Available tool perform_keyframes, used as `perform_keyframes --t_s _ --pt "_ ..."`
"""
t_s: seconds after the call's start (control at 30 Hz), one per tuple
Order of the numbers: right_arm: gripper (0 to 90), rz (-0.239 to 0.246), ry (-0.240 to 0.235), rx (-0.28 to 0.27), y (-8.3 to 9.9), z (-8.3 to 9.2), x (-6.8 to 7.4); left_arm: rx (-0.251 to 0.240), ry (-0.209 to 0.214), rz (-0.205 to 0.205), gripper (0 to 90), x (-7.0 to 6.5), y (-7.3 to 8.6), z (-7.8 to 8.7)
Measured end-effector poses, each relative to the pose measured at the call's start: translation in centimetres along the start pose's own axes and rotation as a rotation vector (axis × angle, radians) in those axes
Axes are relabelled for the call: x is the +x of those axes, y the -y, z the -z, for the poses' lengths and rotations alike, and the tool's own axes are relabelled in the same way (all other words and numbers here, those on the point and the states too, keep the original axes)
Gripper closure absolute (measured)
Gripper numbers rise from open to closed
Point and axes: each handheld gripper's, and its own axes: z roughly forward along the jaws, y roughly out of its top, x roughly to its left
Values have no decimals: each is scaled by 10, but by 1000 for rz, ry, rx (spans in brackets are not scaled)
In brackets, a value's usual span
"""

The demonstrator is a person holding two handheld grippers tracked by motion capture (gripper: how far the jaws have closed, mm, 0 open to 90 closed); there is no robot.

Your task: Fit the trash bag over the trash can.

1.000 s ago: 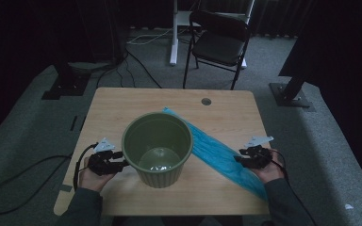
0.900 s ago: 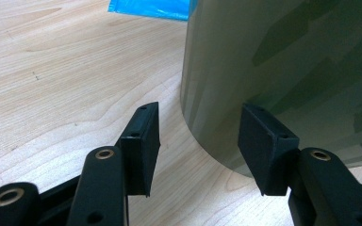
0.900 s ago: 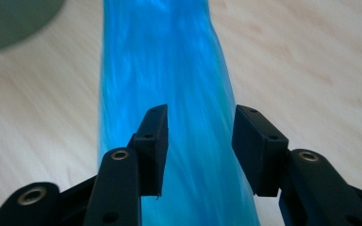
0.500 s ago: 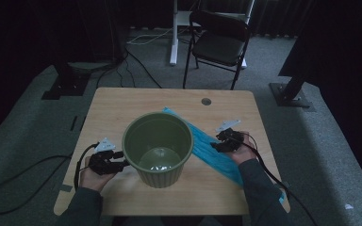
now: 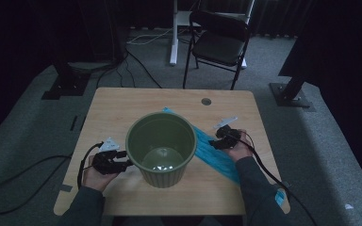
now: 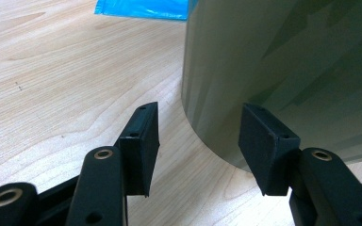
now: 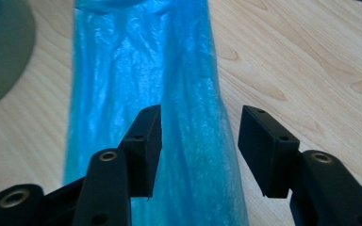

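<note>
I'm lining up on the blue bag (image 5: 215, 154), lying flat on the table (image 5: 122, 106) at the green bin's (image 5: 160, 148) four o'clock. My right gripper (image 5: 220, 139) has just been opening, jaws wide over the plastic, seemingly not touching. Left gripper (image 5: 122, 164) waits open at the bin's nine o'clock. Next: lower, pinch one layer.

The high view looks forward and down from above the person's side, taking in the whole table (image 5: 122, 101). Each gripper view sits low and close over the tabletop: the left faces the green bin (image 6: 283, 70), the right the blue bag (image 7: 146, 70); both appear mid-frame from above.
</note>
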Motion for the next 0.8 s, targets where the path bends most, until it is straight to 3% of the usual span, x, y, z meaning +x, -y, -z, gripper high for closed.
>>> perform_keyframes --t_s 0.37,0.47,0.63,0.8 --pt "470 -82 -35 -6 -4 -25 -13 -2 -4 -1 482 2 -2 -3" --pt "463 -73 -31 4 -6 -30 -13 -3 -3 2 482 2 -2 -3" --pt "463 -97 -38 7 -9 -38 -14 -3 -3 1 482 2 -2 -3" --pt "459 -70 -39 30 -13 -45 -8 -3 -3 0 481 3 -2 -3"
